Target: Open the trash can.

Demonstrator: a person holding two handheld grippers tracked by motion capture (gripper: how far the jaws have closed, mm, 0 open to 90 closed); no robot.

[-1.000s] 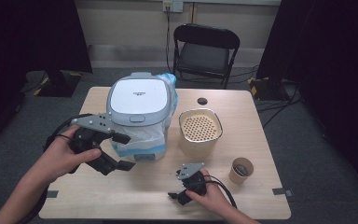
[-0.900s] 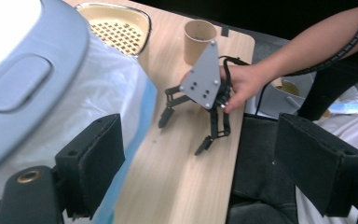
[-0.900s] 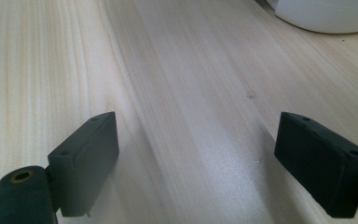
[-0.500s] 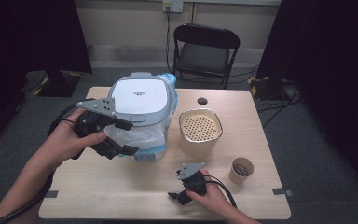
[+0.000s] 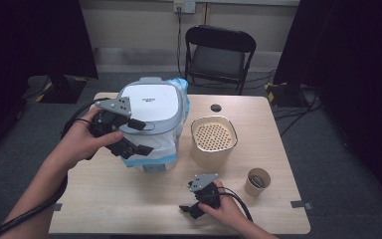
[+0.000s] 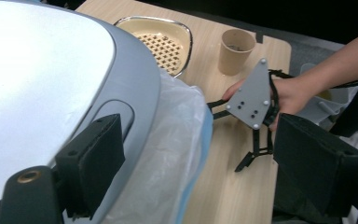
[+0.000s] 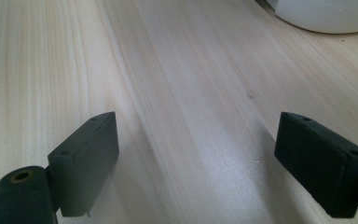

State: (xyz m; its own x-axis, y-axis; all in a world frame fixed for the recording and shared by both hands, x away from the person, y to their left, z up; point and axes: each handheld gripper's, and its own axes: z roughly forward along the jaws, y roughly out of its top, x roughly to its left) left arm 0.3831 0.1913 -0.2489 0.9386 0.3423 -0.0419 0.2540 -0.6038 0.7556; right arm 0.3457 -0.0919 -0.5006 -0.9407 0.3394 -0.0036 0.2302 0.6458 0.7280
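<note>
A white and grey appliance with a closed lid stands on the wooden table, its body wrapped in a clear plastic bag with a blue edge. My left gripper is open against the appliance's front left side. In the left gripper view, one jaw lies over the rim of the lid and the other hangs off to the right of the plastic bag. My right gripper rests open on the table near the front edge, with bare wood between its jaws.
A cream perforated basket sits right of the appliance, and a paper cup stands at the front right. A small black disc lies at the table's back. A black chair stands behind the table.
My left gripper has risen from the table's front left and moved forward and right, up against the appliance's lid. The right gripper has stayed put.
</note>
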